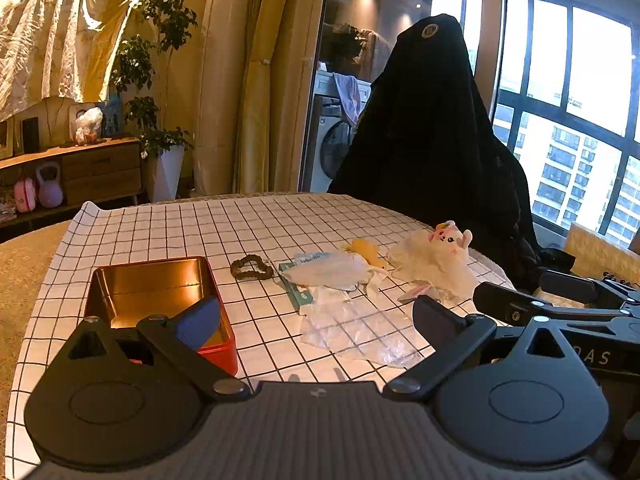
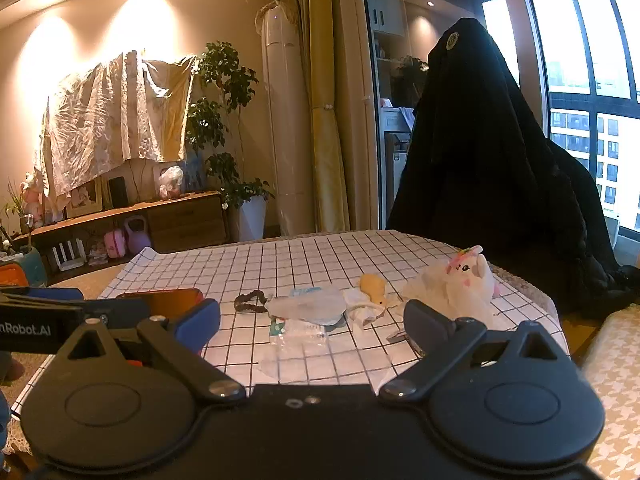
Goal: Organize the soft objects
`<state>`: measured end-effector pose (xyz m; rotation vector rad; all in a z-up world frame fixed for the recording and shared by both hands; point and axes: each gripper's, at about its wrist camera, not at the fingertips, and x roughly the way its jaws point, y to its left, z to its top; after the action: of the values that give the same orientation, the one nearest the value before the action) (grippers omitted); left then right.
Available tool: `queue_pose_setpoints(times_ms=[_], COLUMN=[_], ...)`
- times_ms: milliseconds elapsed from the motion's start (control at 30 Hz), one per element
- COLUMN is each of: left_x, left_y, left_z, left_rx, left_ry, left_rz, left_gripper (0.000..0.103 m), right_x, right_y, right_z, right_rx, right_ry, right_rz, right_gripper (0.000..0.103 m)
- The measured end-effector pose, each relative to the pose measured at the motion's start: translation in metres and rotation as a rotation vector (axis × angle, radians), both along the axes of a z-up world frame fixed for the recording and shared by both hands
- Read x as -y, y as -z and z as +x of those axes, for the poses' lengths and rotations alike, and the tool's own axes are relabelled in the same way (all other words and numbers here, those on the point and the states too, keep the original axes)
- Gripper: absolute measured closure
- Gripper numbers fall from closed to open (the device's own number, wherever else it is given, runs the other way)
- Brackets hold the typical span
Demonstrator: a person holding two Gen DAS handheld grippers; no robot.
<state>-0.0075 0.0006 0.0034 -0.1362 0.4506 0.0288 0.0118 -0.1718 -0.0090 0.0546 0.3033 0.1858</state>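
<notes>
A: Table surface?
B: A white cloth [image 1: 168, 224] with a thin black grid is laid over it, slightly creased at the far left corner.

A: Container?
B: A rectangular tin [image 1: 160, 292] is noted at the left, red outside, polished gold inside, nothing seen in it. In the right wrist view only its rim [image 2: 168, 298] shows.

A: Soft items?
B: All are spread on the cloth right of the tin, none inside it. A dark, crinkled scrunchie [image 1: 251, 267] lies nearest the tin. Next a white pouch [image 1: 328, 270] is seen, resting on a teal card [image 1: 294, 292] and clear, wrinkled plastic film [image 1: 352, 328]. A small yellow plush [image 1: 366, 250] lies beyond. Farthest right, a fluffy white unicorn [image 1: 440, 256] with a pink face is slumped on the cloth.

A: Tongs?
B: The left gripper [image 1: 316, 320] is spread wide, blue pads apart, nothing pinched; it is held over the near cloth between tin and film. The right gripper [image 2: 312, 326] is likewise spread and bare, pointed at the pouch.

A: Background?
B: A tall shape draped in black cloth [image 1: 432, 128] is seen behind the table.
</notes>
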Motion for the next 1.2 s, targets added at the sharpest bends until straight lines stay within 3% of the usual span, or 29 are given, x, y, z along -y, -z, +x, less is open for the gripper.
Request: queue_pose_setpoints(times_ms=[1200], left_x=[0.0011], left_y=[0.0031], left_z=[0.0059], left_rx=[-0.026], left_ry=[-0.007], left_rz=[0.008], left_gripper=[0.000], right_x=[-0.0032], right_y=[-0.0001], right_z=[-0.0017], right_rx=[-0.016], right_ry=[-0.005], right_rz=[-0.008], right_gripper=[0.008])
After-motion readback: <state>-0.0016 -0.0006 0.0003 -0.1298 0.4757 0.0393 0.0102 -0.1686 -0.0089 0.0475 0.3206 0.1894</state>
